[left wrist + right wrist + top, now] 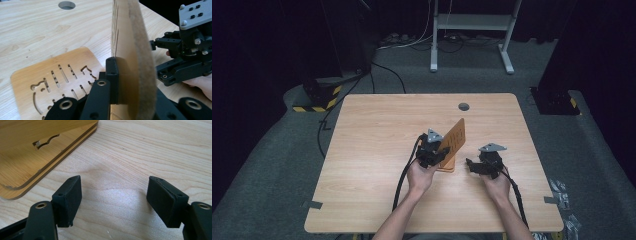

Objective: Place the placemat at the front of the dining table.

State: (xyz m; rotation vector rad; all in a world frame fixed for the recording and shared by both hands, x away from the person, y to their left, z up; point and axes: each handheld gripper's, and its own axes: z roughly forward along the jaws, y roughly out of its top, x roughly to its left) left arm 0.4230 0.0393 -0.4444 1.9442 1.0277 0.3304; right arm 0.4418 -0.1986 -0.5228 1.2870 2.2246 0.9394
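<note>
A folding wooden stand stands near the table's middle. Its slotted base plate (447, 164) (50, 72) lies flat, and its upper panel (454, 136) (135, 50) is tilted up on edge. My left gripper (435, 150) (130, 82) is shut on the lower part of that raised panel, one black pad (112, 75) flat against its face. My right gripper (472, 165) (113, 200) hovers low over bare table just right of the stand, open with nothing between its jaws. The stand's corner (30, 165) lies to its upper left. The right gripper (157, 61) also appears beyond the panel.
The light wooden table (377, 150) has a round cable hole (463, 106) at its far side. Black cables trail from both grippers toward the near edge. On the floor behind are a white metal frame (472, 22) and a hazard-striped block (319, 97).
</note>
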